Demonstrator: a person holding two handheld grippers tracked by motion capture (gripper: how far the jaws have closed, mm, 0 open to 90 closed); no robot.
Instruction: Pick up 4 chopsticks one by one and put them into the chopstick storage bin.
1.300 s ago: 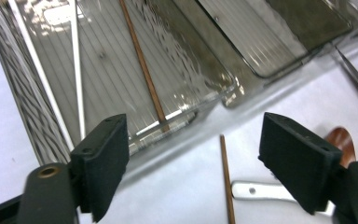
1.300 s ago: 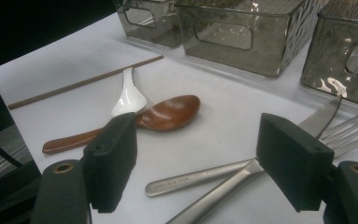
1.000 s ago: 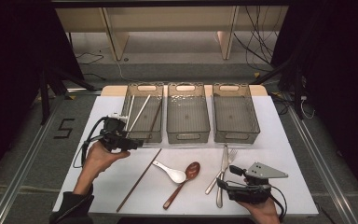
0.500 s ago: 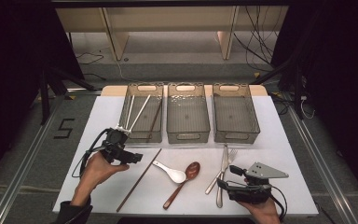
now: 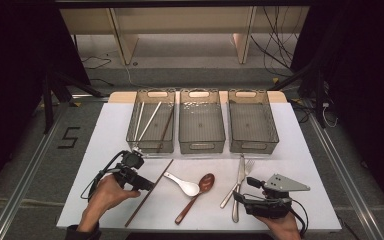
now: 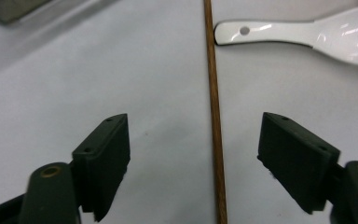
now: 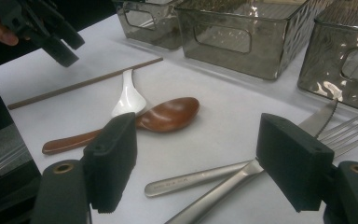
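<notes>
Chopstick: brown wooden chopstick point(image 5: 149, 192) lies loose on the white table point(image 5: 305, 150), slanting from near left up toward the far right; its far tip ends just short of the left bin; in the left gripper view it runs straight up between the jaws, closer to the right one, touched by neither
Left gripper: left gripper point(image 5: 147, 186) hangs over the chopstick's middle, held by the person's left hand point(image 5: 105, 197); its jaws have just been closing a little yet stand spread wide, with the chopstick in the gap and not pinched
Right gripper: right gripper point(image 5: 238, 196) sits at the near right edge of the table, jaws spread and holding nothing; it faces the knife and fork handles
White spoon: white ceramic spoon point(image 5: 182, 184) lies just right of the chopstick; its handle end nearly meets the stick
Wooden spoon: brown wooden spoon point(image 5: 196, 197) lies right of the white spoon; their bowls are close together
Knife and fork: knife point(image 5: 238, 186) and fork point(image 5: 238, 182) lie crossed, near the right gripper
Bins: three clear grey bins stand in a row on the far side; left bin point(image 5: 151, 121) holds two white chopsticks point(image 5: 145, 121) and a dark one point(image 5: 166, 128); middle bin point(image 5: 201, 121) and right bin point(image 5: 252, 121) stand beside it
</notes>
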